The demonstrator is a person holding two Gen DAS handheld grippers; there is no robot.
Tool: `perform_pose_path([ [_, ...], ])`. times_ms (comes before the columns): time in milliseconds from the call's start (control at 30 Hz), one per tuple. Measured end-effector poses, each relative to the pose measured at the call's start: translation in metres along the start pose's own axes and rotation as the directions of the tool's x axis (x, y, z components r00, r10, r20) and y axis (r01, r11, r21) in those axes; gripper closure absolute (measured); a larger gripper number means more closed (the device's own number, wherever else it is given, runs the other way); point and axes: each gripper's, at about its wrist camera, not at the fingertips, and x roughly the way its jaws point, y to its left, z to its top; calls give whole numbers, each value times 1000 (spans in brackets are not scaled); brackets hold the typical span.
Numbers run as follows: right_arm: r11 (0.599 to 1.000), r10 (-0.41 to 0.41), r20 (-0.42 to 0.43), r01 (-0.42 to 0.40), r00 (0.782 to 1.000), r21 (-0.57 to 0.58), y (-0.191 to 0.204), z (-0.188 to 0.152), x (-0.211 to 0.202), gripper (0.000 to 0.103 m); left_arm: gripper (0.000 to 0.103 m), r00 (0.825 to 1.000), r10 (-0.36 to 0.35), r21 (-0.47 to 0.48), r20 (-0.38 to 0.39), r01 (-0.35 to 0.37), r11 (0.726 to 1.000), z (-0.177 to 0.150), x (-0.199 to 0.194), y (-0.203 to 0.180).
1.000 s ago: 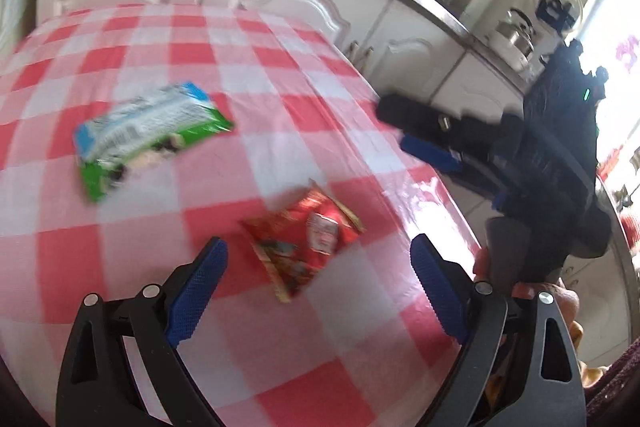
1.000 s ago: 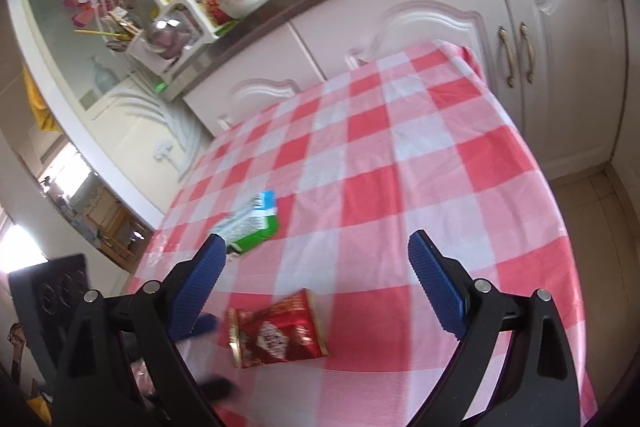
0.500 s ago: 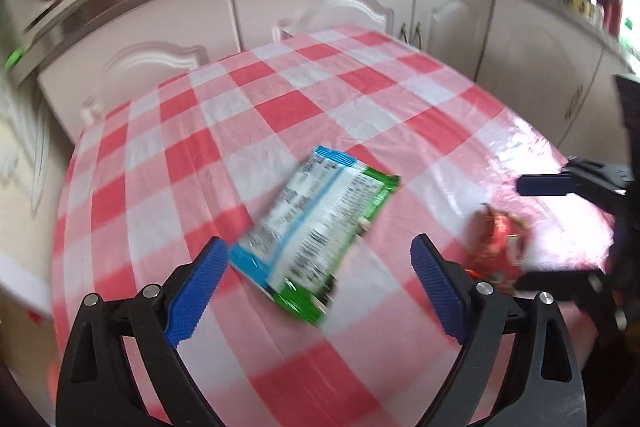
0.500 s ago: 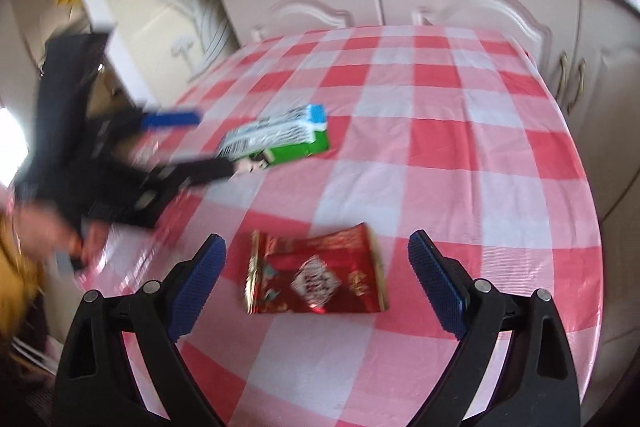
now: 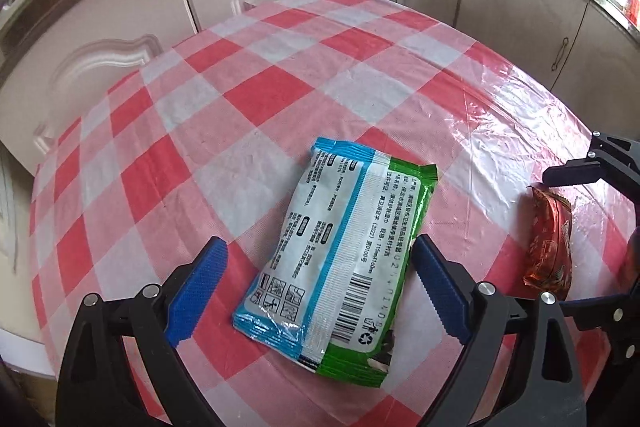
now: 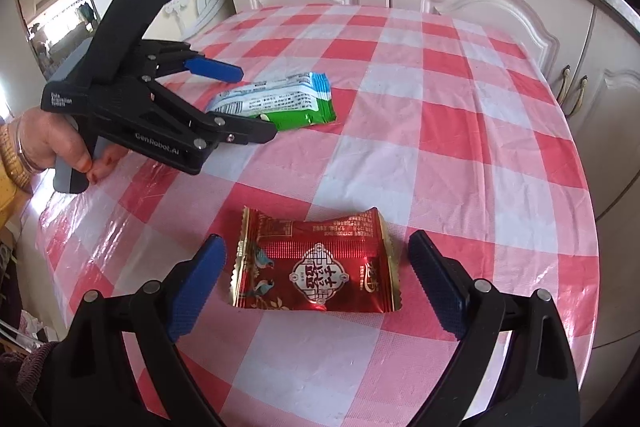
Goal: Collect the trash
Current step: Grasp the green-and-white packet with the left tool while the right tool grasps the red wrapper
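Trash — green packet [image 5: 344, 251] between wide-open, empty left gripper [image 5: 316, 291]; red wrapper [image 6: 316, 267] between wide-open, empty right gripper [image 6: 312, 279], at its 12 o'clock. Risk: slick flat film on glossy tablecloth [image 6: 460, 131] — pads may slide off.

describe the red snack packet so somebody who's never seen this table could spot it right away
Start at the round table with the red-and-white checked plastic cloth. Near its front edge lies the flat, shiny red foil snack packet, framed by the open right gripper. Unlike the larger white, blue and green plastic packet farther back, by the left gripper, it is red with gold crimped ends and a round emblem.
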Motion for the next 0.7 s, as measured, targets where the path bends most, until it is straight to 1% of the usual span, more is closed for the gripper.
perform_pose_path([
  [67,1000,5,-2,-5,1000,-16,3,0,1,12,10,1000,-28,-17,2,28,999,1,2,3],
  [100,1000,-5,0,5,1000,-31,4,1,1,20,10,999,-41,-27,2,41,999,1,4,4],
  [133,999,-25,3,25,1000,-46,5,1,1,26,10,999,-40,-23,8,40,999,2,4,3],
  [200,998,-26,4,27,1000,-52,5,0,0,28,10,999,-41,-22,22,42,999,1,5,2],
  [300,998,-25,11,26,1000,-53,3,1,-1,36,13,998,-39,-28,40,40,999,0,4,-2],
  [333,998,-25,13,25,1000,-53,2,1,-1,40,17,998,-39,-27,48,40,999,-1,3,-3],
  [367,998,-24,16,25,1000,-51,1,1,-2,41,25,998,-40,-26,57,42,999,-1,1,-6],
  [400,999,-21,17,22,1000,-50,1,1,-2,42,30,997,-37,-27,66,39,999,-1,-1,-8],
  [500,999,-17,20,18,1000,-43,0,1,-2,43,39,997,-22,-44,79,26,999,-4,-4,-12],
  [700,1000,3,31,-3,1000,-5,-7,3,-2,46,46,995,9,-107,102,2,994,-11,-11,-16],
])
